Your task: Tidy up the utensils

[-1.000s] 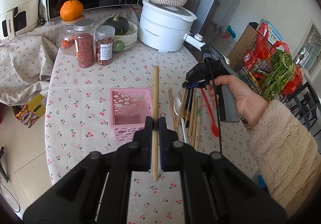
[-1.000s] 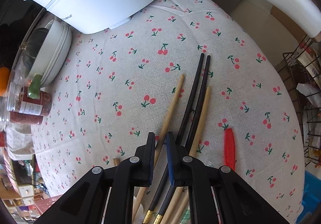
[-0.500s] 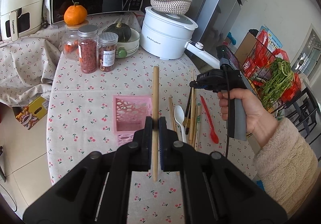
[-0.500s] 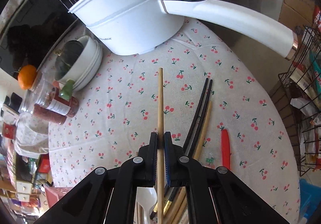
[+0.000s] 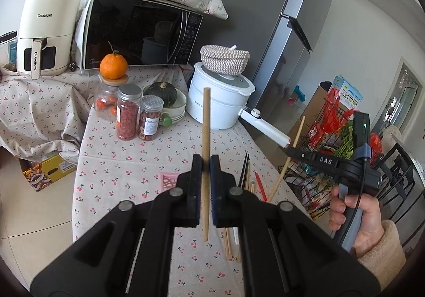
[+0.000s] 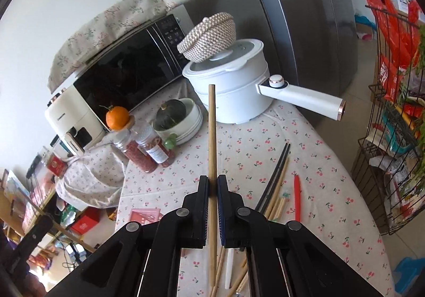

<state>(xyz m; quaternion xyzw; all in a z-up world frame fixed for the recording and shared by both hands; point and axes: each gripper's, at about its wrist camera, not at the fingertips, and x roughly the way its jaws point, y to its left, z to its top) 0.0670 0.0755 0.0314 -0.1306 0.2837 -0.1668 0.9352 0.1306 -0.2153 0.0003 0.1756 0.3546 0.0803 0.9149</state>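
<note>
Both rigs are chunky matte-black plastic: the left gripper (image 5: 205, 161) and right gripper (image 6: 213, 181) each have two forked arms with round silver screws and blue-edged pads. From the left view, the right one's got white "DAS" lettering, a grey-blue handle, a black cable, a green LED. The hand (image 5: 357, 214) wears a fuzzy cream fleece sleeve (image 5: 382, 251).

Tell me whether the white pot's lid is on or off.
On. The lid sits flush on the white pot in both views, and a woven basket rests on top of the lid, tilted in the right wrist view.
</note>
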